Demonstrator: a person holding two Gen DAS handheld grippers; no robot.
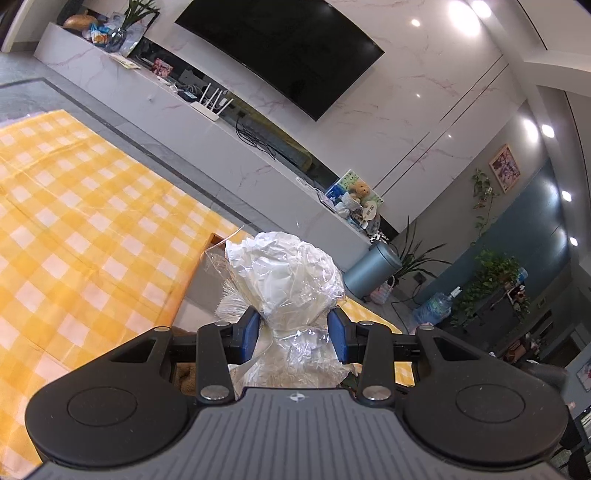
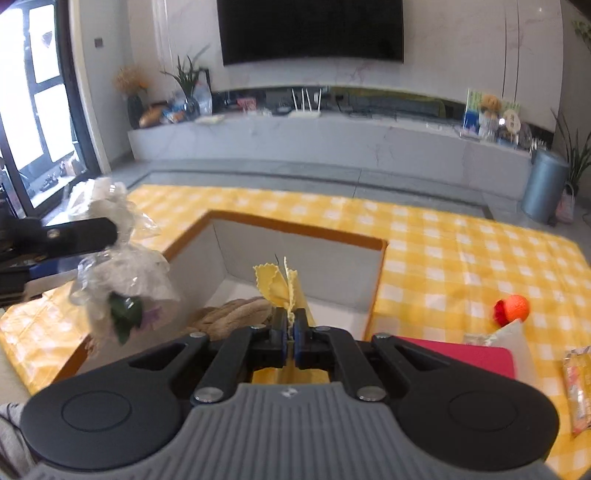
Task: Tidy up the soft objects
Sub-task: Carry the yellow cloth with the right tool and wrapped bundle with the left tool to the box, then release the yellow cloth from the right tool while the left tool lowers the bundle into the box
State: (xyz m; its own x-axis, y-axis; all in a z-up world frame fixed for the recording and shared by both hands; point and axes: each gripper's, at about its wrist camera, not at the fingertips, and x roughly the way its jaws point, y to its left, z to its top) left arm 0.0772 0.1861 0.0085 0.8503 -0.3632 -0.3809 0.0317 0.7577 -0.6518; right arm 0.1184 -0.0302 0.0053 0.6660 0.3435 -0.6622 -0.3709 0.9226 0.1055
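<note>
Yellow and white squares cover the table cloth [image 2: 461, 236], and a big dark TV [image 2: 310, 29] hangs on the pale wall behind it.

The right claw [image 2: 290, 328] is squeezed tight on a thin yellow cloth [image 2: 279, 286] with a wavy edge. The cloth sticks up out of the jaws, over an open box [image 2: 295, 258] set into the table. A tan rope bundle [image 2: 232, 314] lies down in the box, just left of the claw. To the right of the claw a red pad [image 2: 461, 356] lies on the table cloth. Past it sits an orange ball [image 2: 515, 308], and a snack pack [image 2: 576, 391] lies near the right edge.

The left claw [image 1: 297, 330] is part way open, with its blue pads [image 1: 338, 328] pressing both sides of a bag [image 1: 280, 277]. The bag is clear crinkly plastic with something white inside. In the right view the bag [image 2: 122, 266] hangs in the air at the left side of the box, and a bit of green and purple shows at its bottom. Behind it are a long white shelf [image 1: 229, 144], a grey bin [image 1: 373, 273] and green plants [image 1: 487, 280].
</note>
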